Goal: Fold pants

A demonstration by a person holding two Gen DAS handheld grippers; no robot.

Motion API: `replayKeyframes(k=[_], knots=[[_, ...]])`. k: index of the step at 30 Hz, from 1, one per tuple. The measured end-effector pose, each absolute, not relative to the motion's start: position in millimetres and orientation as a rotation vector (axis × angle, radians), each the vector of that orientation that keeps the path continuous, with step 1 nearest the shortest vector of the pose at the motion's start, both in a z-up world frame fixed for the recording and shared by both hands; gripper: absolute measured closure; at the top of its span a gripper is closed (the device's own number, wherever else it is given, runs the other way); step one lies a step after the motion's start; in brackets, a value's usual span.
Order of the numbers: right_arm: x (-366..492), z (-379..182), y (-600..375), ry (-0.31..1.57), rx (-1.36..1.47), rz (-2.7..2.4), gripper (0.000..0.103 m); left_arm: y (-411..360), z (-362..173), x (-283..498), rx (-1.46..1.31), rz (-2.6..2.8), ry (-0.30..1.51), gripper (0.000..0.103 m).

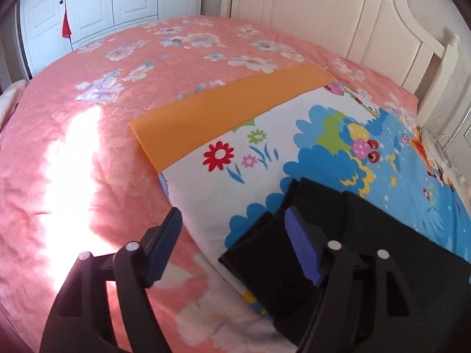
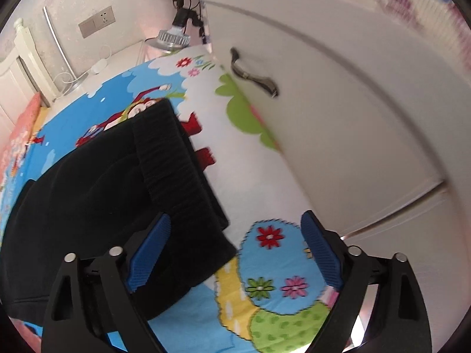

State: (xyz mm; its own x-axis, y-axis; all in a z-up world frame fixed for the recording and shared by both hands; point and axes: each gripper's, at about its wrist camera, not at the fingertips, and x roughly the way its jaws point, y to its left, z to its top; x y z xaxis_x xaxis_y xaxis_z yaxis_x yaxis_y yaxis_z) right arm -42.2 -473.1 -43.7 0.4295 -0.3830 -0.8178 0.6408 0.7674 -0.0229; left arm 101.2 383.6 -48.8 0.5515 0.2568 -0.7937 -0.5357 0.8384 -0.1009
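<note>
Left wrist view first: the left gripper (image 1: 232,238) hangs with its jaws apart and nothing pinched, one blue pad over the pink bedspread (image 1: 117,94), the other above the edge of the black pants (image 1: 368,235). And over on the right wrist view, the right gripper (image 2: 235,253) is spread wide too, empty, one pad above the pants' ribbed waistband (image 2: 173,158), the other above the cartoon blanket (image 2: 265,288). So the pants lie free, folded into a dark stack in the middle of that blanket, nobody holding them! Now the danger, as I read it: the layers at the stack's near corner sit stepped rather than flush, and any brush from a pad passing low could drag the top layer and spill the fold open; the blanket beneath looks soft and loose, so it may ripple and carry the stack along. Around the pants: an orange sheet (image 1: 223,111) lies at the blanket's far edge, the pink floral bedspread runs beyond that with a bright patch of sunlight, a cream headboard (image 1: 338,20) rises behind, white wardrobe doors (image 1: 103,3) stand beyond the bed, and a white cabinet (image 2: 338,103) with a dark handle crowds close beside the blanket.
</note>
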Motion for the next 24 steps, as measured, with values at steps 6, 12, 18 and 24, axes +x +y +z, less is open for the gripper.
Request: replayKeyframes(k=[6, 12, 18, 24], knots=[[-45, 14, -429, 0.764, 0.091, -0.611, 0.008, 373, -62, 174, -0.344, 0.181, 1.021, 0.034], [18, 19, -405, 0.764, 0.072, -0.316, 0.008, 381, -92, 212, -0.38, -0.018, 1.195, 0.059], [99, -23, -405, 0.837, -0.049, -0.369, 0.009, 391, -70, 221, -0.332, 0.022, 1.182, 0.094], [81, -97, -445, 1.052, -0.002, -0.503, 0.011, 370, -37, 241, -0.136, 0.22, 1.107, 0.05]])
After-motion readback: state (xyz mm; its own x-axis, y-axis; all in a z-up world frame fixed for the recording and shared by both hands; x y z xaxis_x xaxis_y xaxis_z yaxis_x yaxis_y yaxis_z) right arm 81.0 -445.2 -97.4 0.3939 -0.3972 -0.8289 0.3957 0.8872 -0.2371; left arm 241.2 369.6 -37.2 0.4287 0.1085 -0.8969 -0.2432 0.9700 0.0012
